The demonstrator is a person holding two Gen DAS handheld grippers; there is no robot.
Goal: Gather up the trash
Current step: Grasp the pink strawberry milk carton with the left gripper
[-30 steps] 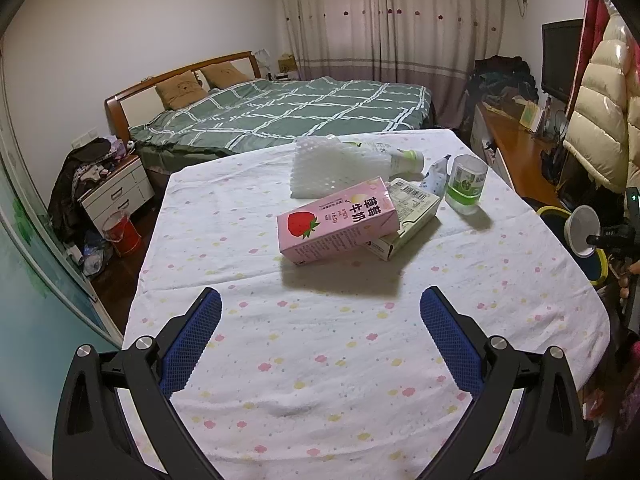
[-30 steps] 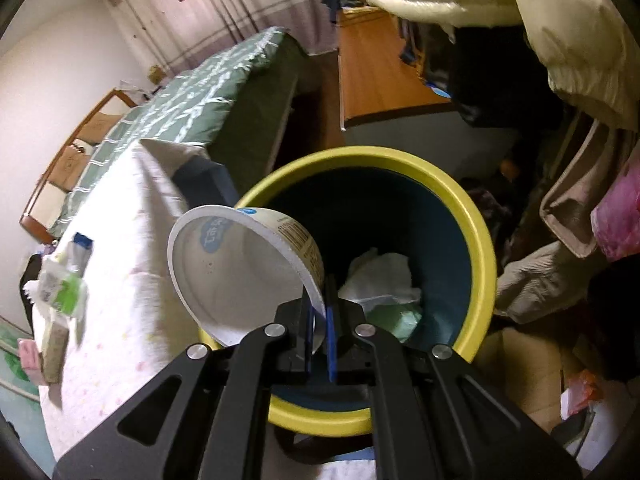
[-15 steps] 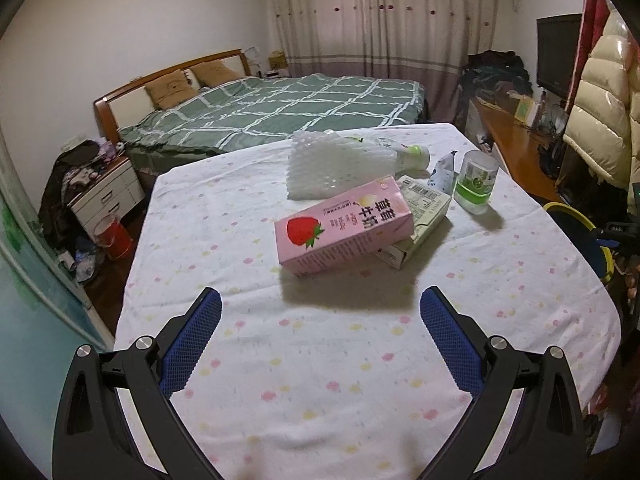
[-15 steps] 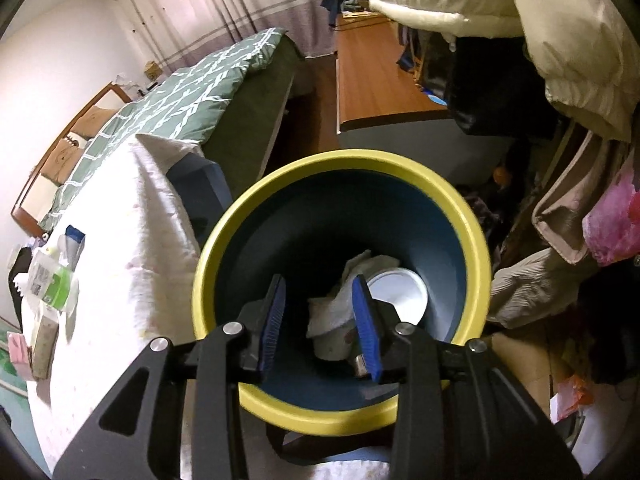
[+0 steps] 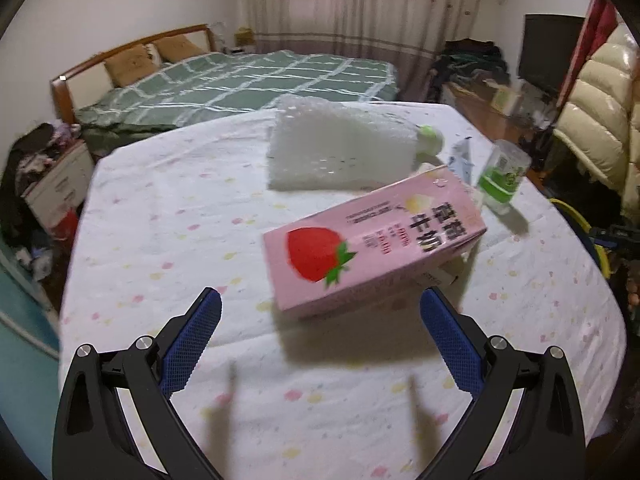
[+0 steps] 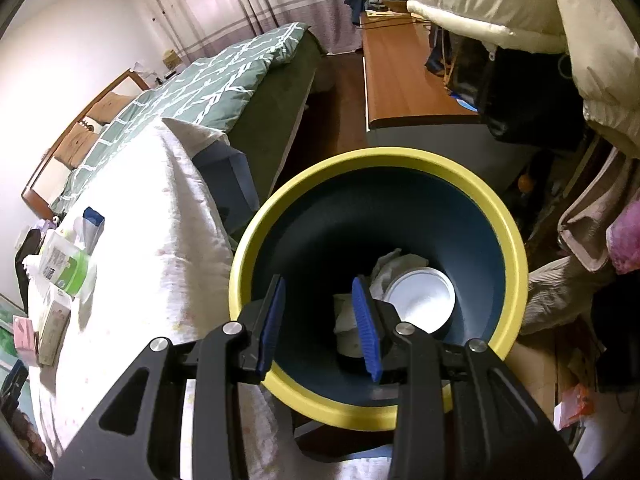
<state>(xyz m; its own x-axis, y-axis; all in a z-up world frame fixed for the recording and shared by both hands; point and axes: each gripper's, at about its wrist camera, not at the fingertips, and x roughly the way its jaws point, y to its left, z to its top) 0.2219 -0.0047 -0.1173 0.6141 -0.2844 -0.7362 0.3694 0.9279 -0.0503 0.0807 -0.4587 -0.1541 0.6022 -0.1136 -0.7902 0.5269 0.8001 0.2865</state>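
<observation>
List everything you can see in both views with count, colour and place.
carton: 1, pink, table centre, leaning on a box
foam wrap: 1, white, behind carton
jar: 1, clear and green, table's right side
table: 1, white dotted cloth
bin: 1, yellow rim, dark inside, beside table
cup: 1, white, in bin
bed: 1, green, behind table
left tool: open, before the carton
right tool: open, over bin
</observation>
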